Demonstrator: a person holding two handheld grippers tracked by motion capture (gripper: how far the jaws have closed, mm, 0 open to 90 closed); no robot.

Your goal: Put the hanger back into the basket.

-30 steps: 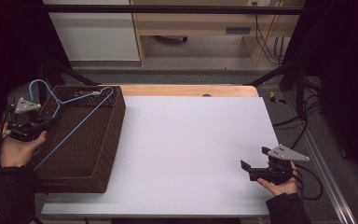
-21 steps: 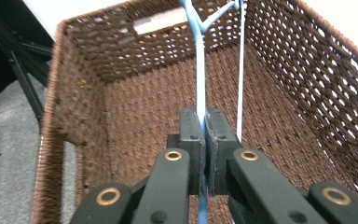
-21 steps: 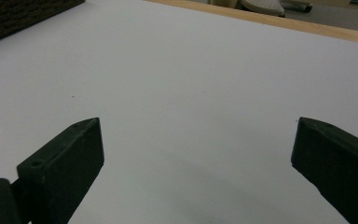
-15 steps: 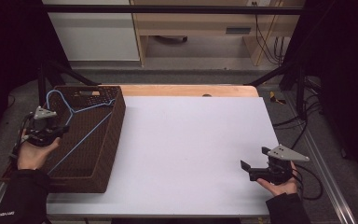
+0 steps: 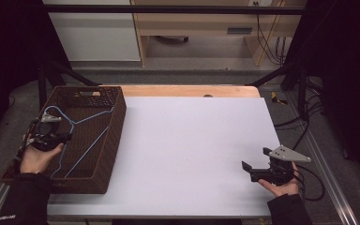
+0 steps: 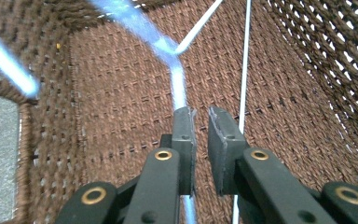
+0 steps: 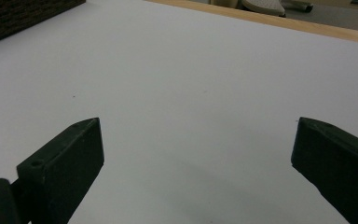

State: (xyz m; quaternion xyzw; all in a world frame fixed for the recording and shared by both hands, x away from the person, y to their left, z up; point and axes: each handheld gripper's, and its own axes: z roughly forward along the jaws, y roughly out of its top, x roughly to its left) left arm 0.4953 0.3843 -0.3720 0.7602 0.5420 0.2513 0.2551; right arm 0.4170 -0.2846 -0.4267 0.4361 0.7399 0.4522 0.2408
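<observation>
High view: a blue wire hanger (image 5: 82, 136) lies in the brown woven basket (image 5: 115, 126) at the white worktop's (image 5: 192, 145) left edge, hook toward the far left corner, long bar running near-to-far. The left gripper (image 5: 51, 136) holds it there. The right gripper (image 5: 255, 171) rests near the right edge; grey floor and cables lie beyond.

Left gripper view: the jaws stand nearly closed, a narrow gap between them, with the hanger's blue wire (image 6: 179, 86) at the left jaw; whether they pinch it I cannot tell.

Right gripper view: the jaws stand wide apart over bare worktop (image 7: 191, 84).

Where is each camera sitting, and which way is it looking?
High view: above the person's side, looking forward and down on the white table; both hands, the left gripper and the right gripper show.
Left gripper view: rides the left gripper, looking into the brown basket along nearly closed fingers beside the blue hanger.
Right gripper view: rides the right gripper, looking across the table; wide-apart fingers show.
Shared: high and left gripper views both show basket and hanger.
</observation>
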